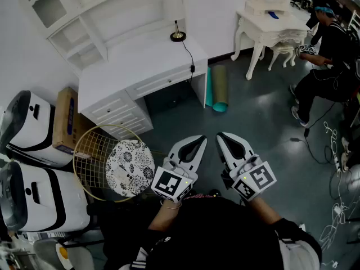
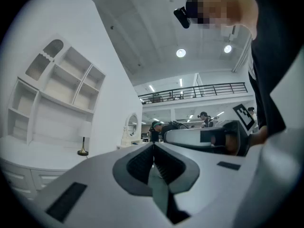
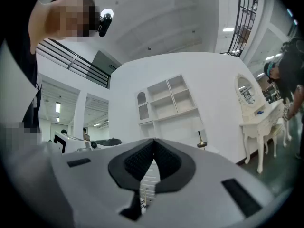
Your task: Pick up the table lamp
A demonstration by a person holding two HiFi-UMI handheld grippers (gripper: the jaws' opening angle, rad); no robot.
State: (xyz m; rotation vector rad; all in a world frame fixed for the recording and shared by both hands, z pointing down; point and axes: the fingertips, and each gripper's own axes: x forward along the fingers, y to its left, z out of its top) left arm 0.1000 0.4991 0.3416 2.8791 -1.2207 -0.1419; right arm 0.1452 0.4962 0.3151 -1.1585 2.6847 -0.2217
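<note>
Gripping nothing with left gripper [image 1: 199,141] or right gripper [image 1: 221,136], both closed. Facing table lamp [image 1: 178,35] on surface [image 1: 129,66], well apart.

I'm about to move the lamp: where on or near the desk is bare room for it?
The desk top is bare forward and left of the table lamp in its back right corner. The floor between the rolled mats and the dressing table is open too. Left of the desk is crowded: cardboard box, wire basket.
</note>
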